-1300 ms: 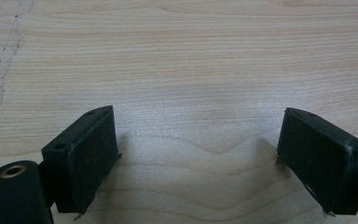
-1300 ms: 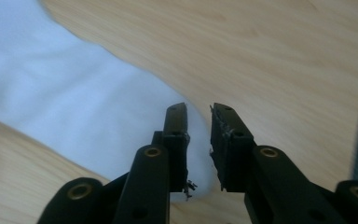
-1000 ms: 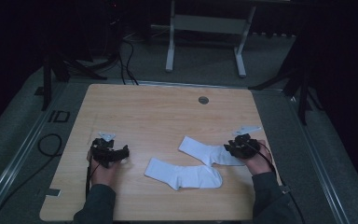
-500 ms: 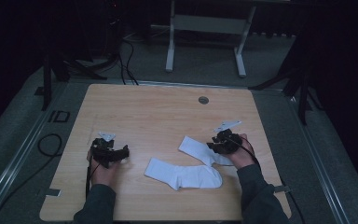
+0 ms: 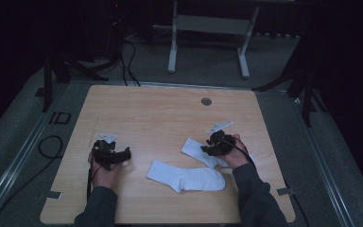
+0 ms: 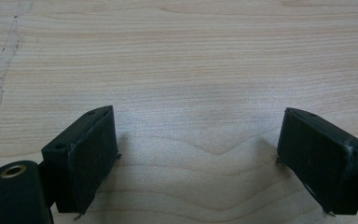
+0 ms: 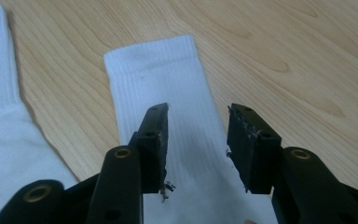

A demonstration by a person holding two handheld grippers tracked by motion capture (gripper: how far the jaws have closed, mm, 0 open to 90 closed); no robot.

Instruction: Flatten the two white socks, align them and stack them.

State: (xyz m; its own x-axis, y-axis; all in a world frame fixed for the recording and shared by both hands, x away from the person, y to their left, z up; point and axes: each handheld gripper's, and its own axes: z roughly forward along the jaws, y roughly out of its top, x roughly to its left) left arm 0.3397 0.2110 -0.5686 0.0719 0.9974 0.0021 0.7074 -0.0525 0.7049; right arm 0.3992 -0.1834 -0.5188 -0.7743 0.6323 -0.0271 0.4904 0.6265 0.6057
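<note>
Right gripper view has the right gripper [image 7: 198, 140], jaws just opening and apparently holding nothing, poised over the far sock [image 7: 168, 107], whose long axis runs straight ahead to its cuff, near the table's [image 5: 170, 113] right front corner, well apart from the left gripper [image 6: 198, 158], open and empty.

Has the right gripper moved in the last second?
Yes. The right gripper has slid left from near the table's right edge over the farther sock; its jaws have just been opening, sock beneath, not pinched.
</note>
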